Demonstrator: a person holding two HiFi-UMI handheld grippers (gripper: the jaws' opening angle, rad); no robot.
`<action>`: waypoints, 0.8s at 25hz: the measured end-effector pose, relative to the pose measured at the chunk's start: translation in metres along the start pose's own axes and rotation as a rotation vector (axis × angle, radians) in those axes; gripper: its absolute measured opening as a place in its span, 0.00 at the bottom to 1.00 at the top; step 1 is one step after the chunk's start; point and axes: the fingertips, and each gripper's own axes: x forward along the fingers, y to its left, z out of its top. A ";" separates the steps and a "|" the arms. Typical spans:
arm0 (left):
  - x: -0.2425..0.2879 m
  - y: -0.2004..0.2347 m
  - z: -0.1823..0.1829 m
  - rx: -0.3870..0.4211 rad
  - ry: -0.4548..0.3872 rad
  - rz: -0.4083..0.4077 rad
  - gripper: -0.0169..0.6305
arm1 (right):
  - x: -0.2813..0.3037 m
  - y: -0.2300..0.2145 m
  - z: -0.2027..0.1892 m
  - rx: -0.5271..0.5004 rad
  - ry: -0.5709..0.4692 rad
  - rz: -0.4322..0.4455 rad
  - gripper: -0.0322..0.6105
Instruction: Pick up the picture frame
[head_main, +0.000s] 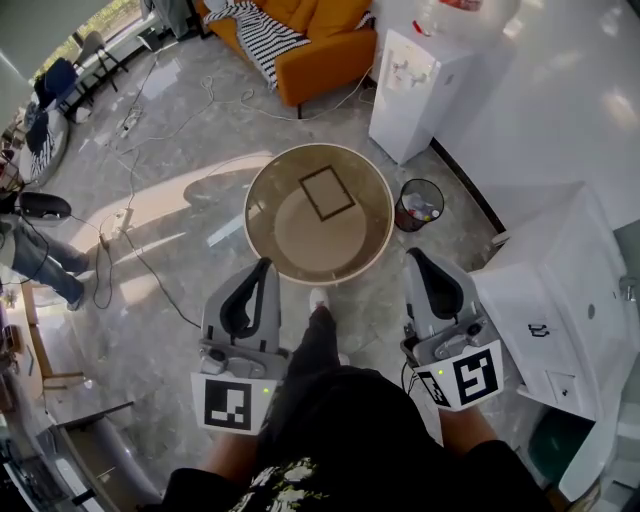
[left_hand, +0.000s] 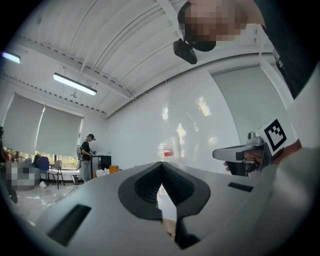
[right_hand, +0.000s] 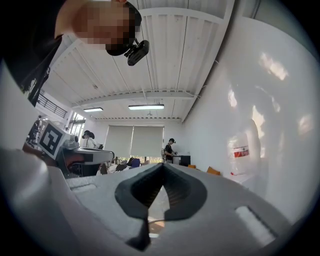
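Observation:
A dark-edged picture frame (head_main: 327, 193) lies flat on a round beige table (head_main: 268, 245), toward its far side. My left gripper (head_main: 263, 264) is shut and empty, its tip just short of the table's near left rim. My right gripper (head_main: 411, 254) is also shut and empty, off the table's near right rim. Both point level toward the table. In the left gripper view the closed left gripper (left_hand: 161, 165) faces a white wall, with the right gripper (left_hand: 247, 151) visible beside it. The right gripper view shows the closed right gripper (right_hand: 162, 166) and the left gripper (right_hand: 75, 154) at its left.
A white water dispenser (head_main: 417, 80) and a black mesh bin (head_main: 419, 204) stand beyond the table on the right. A white cabinet (head_main: 560, 290) is at the right. An orange sofa (head_main: 310, 40) is at the back. Cables (head_main: 130, 215) run across the floor at the left. People stand far off.

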 end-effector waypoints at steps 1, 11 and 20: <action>0.007 0.004 0.000 0.000 0.000 -0.005 0.05 | 0.005 -0.004 0.003 -0.009 -0.015 -0.005 0.04; 0.078 0.046 0.004 -0.005 -0.004 -0.049 0.05 | 0.078 -0.033 0.007 -0.011 -0.027 -0.011 0.04; 0.141 0.105 -0.005 -0.004 -0.013 -0.084 0.05 | 0.153 -0.059 0.001 -0.025 -0.035 -0.053 0.04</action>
